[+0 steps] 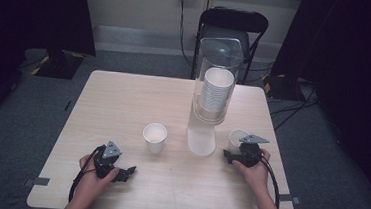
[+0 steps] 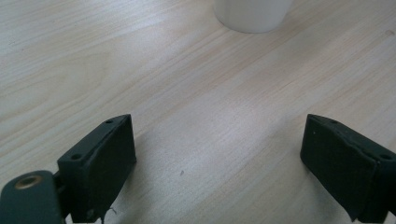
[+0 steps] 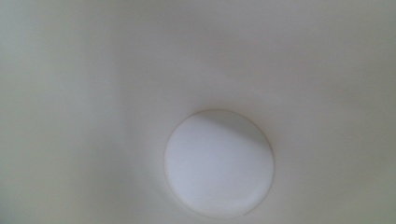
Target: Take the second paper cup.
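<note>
On the pale wooden table (image 1: 123,104), the left gripper (image 1: 129,173) rests with jaws spread and empty, a paper cup (image 1: 155,137) stands mid-table beside the clear cup dispenser (image 1: 213,91), and the right gripper (image 1: 229,155) sits against a second cup (image 1: 237,137), its grip impossible to tell.

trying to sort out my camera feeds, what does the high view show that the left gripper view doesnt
High view alone: the clear cup dispenser with its stack of white cups, a folding chair behind the table, the right gripper at a second cup, and both hands.
Left gripper view alone: a close look at its black jaws, wide apart over bare wood with nothing between them.
Shared: the wooden table, the left gripper and a white paper cup standing ahead of it.
</note>
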Motion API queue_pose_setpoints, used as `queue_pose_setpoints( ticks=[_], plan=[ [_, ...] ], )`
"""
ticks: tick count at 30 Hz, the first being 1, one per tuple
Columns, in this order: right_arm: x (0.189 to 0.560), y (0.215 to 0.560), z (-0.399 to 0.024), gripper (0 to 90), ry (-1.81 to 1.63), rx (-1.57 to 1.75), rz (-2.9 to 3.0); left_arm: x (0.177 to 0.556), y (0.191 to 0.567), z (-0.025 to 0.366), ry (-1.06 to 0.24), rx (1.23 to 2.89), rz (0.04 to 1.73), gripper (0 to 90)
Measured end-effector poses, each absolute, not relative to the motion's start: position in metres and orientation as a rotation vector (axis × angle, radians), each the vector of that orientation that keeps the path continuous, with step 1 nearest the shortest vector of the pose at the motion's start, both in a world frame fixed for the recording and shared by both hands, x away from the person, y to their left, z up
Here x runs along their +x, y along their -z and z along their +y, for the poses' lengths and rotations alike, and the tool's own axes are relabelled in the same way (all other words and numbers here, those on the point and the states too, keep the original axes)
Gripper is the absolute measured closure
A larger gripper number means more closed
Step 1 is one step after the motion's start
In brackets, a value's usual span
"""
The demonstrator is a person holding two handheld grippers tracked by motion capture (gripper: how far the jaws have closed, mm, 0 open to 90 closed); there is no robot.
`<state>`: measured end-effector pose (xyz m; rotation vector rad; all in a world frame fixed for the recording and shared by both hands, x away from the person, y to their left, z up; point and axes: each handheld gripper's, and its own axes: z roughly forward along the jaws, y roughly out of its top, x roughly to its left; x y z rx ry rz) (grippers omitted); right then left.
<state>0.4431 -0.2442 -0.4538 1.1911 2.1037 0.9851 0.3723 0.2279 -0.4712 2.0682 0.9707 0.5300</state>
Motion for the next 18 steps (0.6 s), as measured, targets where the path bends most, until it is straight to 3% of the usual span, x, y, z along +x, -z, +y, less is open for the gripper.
queue_pose_setpoints(
  ticks=[18],
  plan=[
    [0.422,0.441,-0.266,17.0,-1.043,1.175,2.067,0.372,0.471,0.228,-0.524,2.064,0.974,9.7]
  ],
)
